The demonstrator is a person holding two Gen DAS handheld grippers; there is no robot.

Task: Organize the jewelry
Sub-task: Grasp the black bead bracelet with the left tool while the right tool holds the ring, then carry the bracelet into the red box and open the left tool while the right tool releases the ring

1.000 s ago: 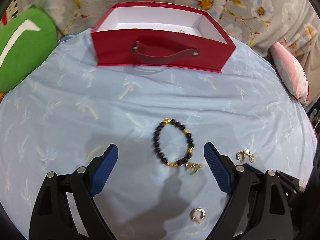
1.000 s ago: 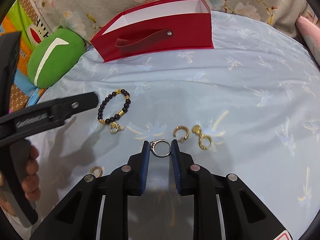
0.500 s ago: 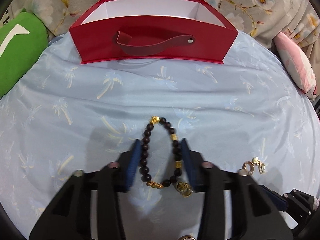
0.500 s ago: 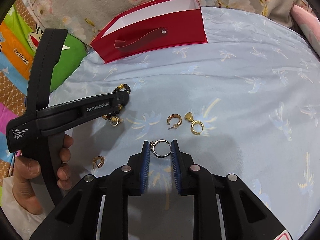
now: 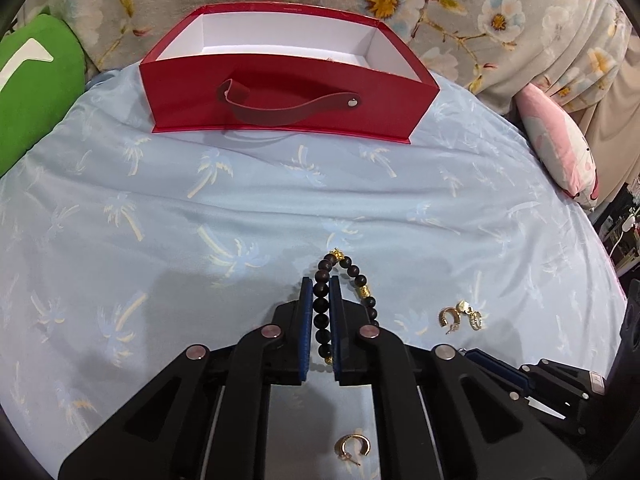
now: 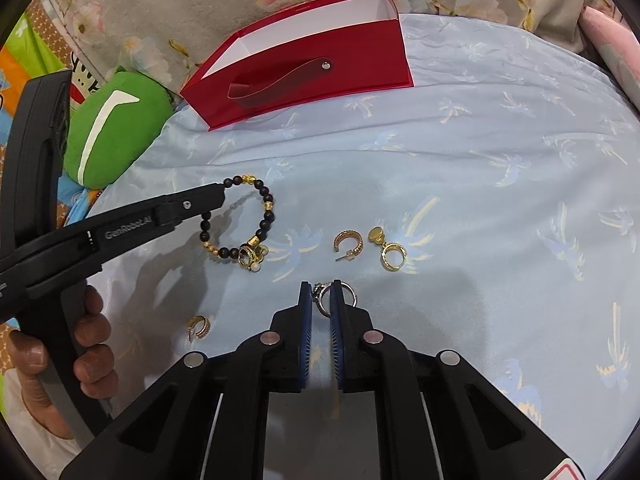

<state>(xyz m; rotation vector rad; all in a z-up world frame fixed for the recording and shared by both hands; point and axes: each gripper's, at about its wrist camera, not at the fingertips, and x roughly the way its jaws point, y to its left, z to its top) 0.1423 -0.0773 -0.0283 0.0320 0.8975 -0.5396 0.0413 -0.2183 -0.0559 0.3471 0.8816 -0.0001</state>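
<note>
So here's my count right now: one beaded bracelet (image 5: 322,312), one silver ring (image 6: 334,295), three gold hoop earrings and one gold drop earring (image 6: 387,247) with a round stud on top. That's six pieces, all on the light blue palm-print bedspread (image 5: 240,208), plus one red box (image 5: 280,92) with a strap handle, sitting open at the far side against the floral blanket (image 5: 460,12).

My left gripper (image 5: 321,284) is clamped on one side of the bracelet, a row of dark beads running between the blue pads, and the rest of the loop curves off to the right. In the right wrist view the charm end of the bracelet sits against the bedspread while the pinched end runs up into the gripper; I can't tell if any of it is off the fabric.

My right gripper (image 6: 322,292) is closed on the ring, which stands on edge between the pads with part of the band poking out to the right.

One hoop earring (image 6: 347,245) and the drop earring lie just beside each other past the right gripper. The third hoop (image 6: 200,326) lies alone, near the hand (image 6: 60,356) holding the left gripper. I only see two hoops in that view; the third one (image 5: 352,446) shows under the left gripper.

Versus half a second ago: the left gripper has squeezed in from loosely straddling the whole bracelet to pinching one strand. The right gripper has tightened and the ring has turned from flat-on to edge-on.

A green cushion (image 5: 36,88) sits left of the box and a pink cushion (image 5: 560,152) off to the right.
</note>
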